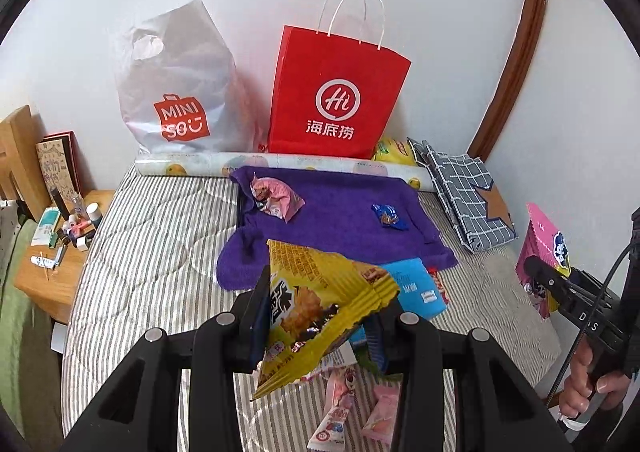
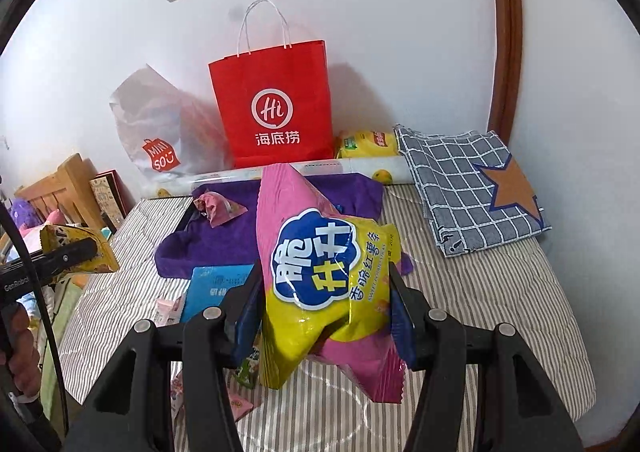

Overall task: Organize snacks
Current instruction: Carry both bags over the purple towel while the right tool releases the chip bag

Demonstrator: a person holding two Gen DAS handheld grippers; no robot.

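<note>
My left gripper (image 1: pixel 320 316) is shut on a yellow snack bag (image 1: pixel 320 300) and holds it above the striped bed (image 1: pixel 152 252). My right gripper (image 2: pixel 324 304) is shut on a pink and yellow snack bag (image 2: pixel 320 264), also lifted off the bed. Each wrist view catches the other gripper with its bag at the frame's edge. A purple towel (image 1: pixel 340 219) lies ahead with a small pink packet (image 1: pixel 276 195) and a blue candy (image 1: pixel 388 215) on it. A blue packet (image 1: pixel 416 288) lies at the towel's near edge, and small pink packets (image 1: pixel 340 404) lie below my left gripper.
A red paper bag (image 1: pixel 332 99) and a white plastic bag (image 1: pixel 180 91) stand against the wall behind a printed roll (image 1: pixel 300 163). A checked cloth (image 1: pixel 464 203) and a yellow pack (image 1: pixel 394 151) lie at the back right. A cluttered wooden bedside table (image 1: pixel 52 264) stands on the left.
</note>
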